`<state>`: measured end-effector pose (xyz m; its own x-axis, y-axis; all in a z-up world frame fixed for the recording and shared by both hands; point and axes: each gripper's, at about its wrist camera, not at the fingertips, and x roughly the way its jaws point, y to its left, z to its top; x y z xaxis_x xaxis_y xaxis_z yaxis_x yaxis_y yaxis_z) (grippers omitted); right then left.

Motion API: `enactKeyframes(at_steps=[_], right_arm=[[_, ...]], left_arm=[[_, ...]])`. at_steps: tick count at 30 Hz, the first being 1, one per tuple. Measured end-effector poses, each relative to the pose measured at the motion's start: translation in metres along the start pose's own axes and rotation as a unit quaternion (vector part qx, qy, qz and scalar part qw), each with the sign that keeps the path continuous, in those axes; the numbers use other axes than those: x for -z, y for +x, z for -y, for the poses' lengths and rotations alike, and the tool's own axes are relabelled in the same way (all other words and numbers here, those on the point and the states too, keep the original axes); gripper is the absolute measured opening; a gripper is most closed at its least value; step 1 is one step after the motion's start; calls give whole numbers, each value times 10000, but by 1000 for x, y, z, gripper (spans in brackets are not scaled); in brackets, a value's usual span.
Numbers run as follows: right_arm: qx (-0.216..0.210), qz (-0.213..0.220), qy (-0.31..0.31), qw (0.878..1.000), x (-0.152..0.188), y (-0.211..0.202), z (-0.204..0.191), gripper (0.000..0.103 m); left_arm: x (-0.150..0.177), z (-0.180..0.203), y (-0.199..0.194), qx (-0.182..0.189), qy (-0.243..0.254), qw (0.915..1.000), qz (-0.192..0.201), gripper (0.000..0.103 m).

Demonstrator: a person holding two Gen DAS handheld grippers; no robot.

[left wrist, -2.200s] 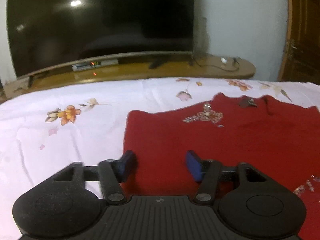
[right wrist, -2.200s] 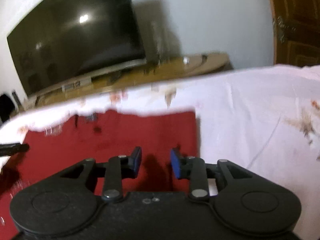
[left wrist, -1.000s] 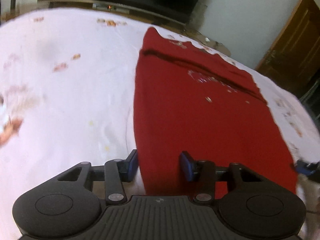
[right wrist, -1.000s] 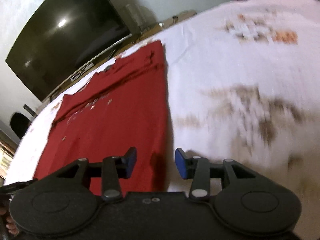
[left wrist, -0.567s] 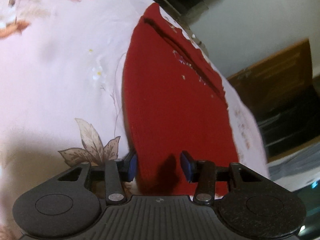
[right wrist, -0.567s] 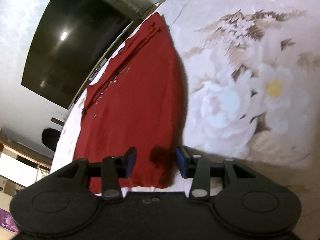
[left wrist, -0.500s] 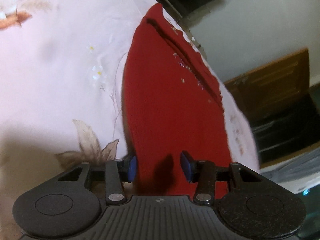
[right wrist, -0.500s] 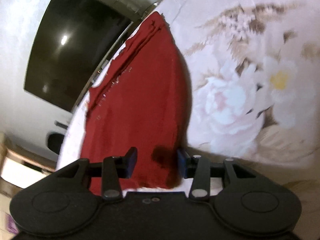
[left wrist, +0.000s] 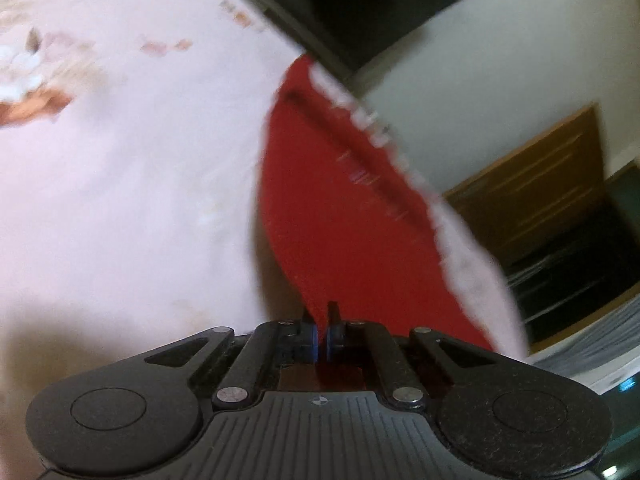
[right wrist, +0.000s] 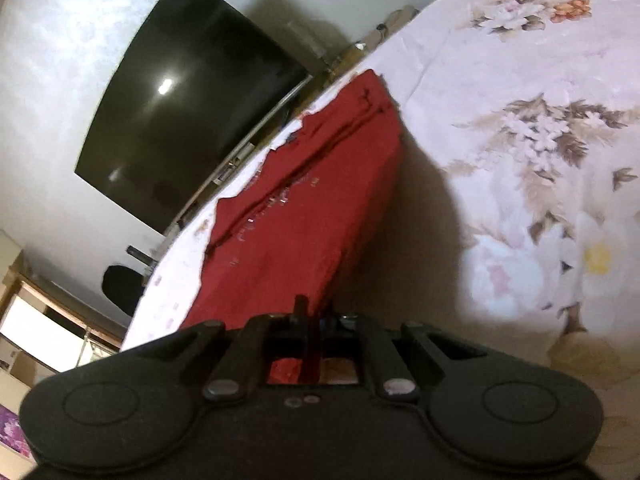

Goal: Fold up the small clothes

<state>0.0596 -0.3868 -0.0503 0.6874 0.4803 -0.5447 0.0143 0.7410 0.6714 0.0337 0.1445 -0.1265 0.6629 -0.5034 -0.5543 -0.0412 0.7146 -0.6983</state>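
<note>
- Red garment [left wrist: 340, 216] lies spread on a bed covered with a white floral sheet [left wrist: 132, 184]; in the right wrist view the same red garment [right wrist: 304, 216] runs away from the camera towards the far edge of the bed, with a fold line and small shiny decorations along its far part.
- Left claw [left wrist: 321, 334] has just closed: its blue pads are pressed together on the near edge of the garment, with red cloth visible between and behind them.
- Right claw [right wrist: 316, 320] has also just closed, pinching the garment's near corner on its right-hand side; red cloth shows between the fingers and in the opening behind them.
- Near the right claw the garment's edge stands up off the floral sheet [right wrist: 540, 160] and casts a dark shadow on the bedding beside it.
- Left wrist view is blurred, so the garment's decorations show only as pale streaks.
- Beyond the bed a large dark television [right wrist: 188, 96] stands against a pale wall, on a low wooden stand [right wrist: 356, 52] with cables on it.
- A brown wooden door [left wrist: 532, 192] shows past the bed in the left wrist view.
- A dark rounded object [right wrist: 120, 286] sits at the far left in the right wrist view; what it is I cannot tell.
</note>
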Motion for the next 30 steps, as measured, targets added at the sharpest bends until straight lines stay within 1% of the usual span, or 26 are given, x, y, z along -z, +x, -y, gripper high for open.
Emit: enactKeyframes(at_steps=[2,3,5,7,10,13,17,21,23,26,30], right_arm=[[439,-329,-50,9985,9,17,15,5],[675,-541,69,9962,15,27,24,5],[522,-438,311,9972,16,27,27,5],[549,-395,144,9976,14,25,21,5],[528,-283,-50,9982,10,22,13,5],[398,4,-224,9990,-4,17,4,5],[277,408,-642,9967,-36,19,-16,5],[161,729,-949,9927,-82,42,-33,5],[89,848,-1048,9908,-106,52,-39,5],[-10,965,-1226,9878,-139,72,-46,5],[-76,1003,-1358,9856,-176,104,-49,5]], left_arm=[[6,-11,3,108,-276,9995,58,3],[4,-8,3,81,-270,9996,60,3],[3,-4,4,38,-201,9998,65,3],[1,-8,4,85,-295,9995,90,3],[-4,-2,-7,257,-362,9985,320,3],[-27,17,-8,448,-183,9972,574,3],[-70,42,1,639,106,9942,862,3],[-115,65,21,738,266,9907,1111,3],[-136,75,35,694,447,9892,1210,3],[-166,85,56,651,578,9879,1280,3],[-203,97,88,522,800,9861,1357,3]])
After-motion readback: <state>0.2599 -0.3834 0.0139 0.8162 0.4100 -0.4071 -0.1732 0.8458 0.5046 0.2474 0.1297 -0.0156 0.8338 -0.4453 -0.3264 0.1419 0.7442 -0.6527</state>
